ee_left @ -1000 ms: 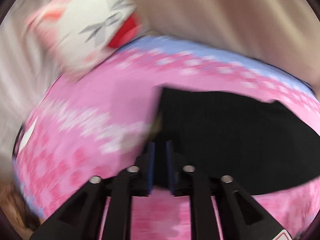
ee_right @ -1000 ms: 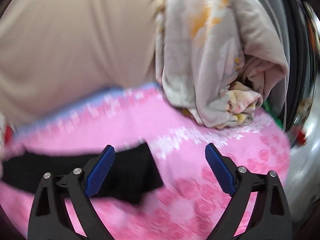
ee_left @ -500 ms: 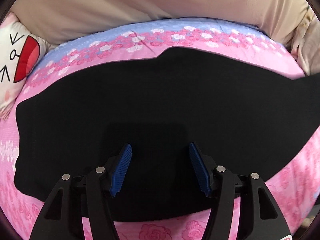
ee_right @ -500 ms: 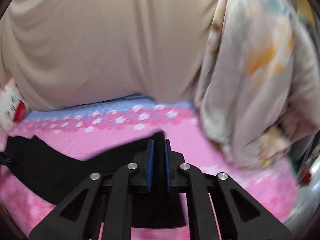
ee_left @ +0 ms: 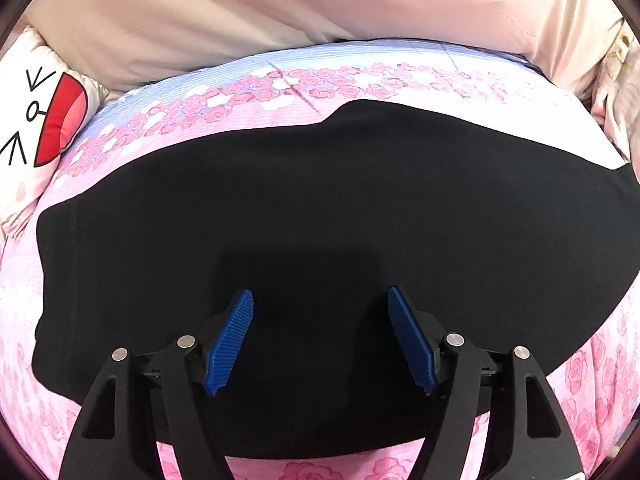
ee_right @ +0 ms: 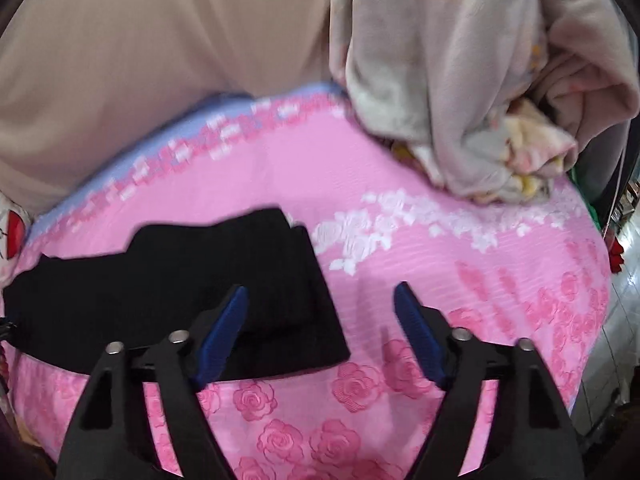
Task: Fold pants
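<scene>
Both grippers' jaws newly parted over pants (ee_left: 320,208)

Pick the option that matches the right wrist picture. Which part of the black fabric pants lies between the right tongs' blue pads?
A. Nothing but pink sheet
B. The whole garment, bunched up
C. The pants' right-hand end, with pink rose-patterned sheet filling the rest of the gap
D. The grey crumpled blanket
C: the black fabric pants end just inside the open right tongs, and the pink rose-patterned sheet shows beyond that edge.
</scene>
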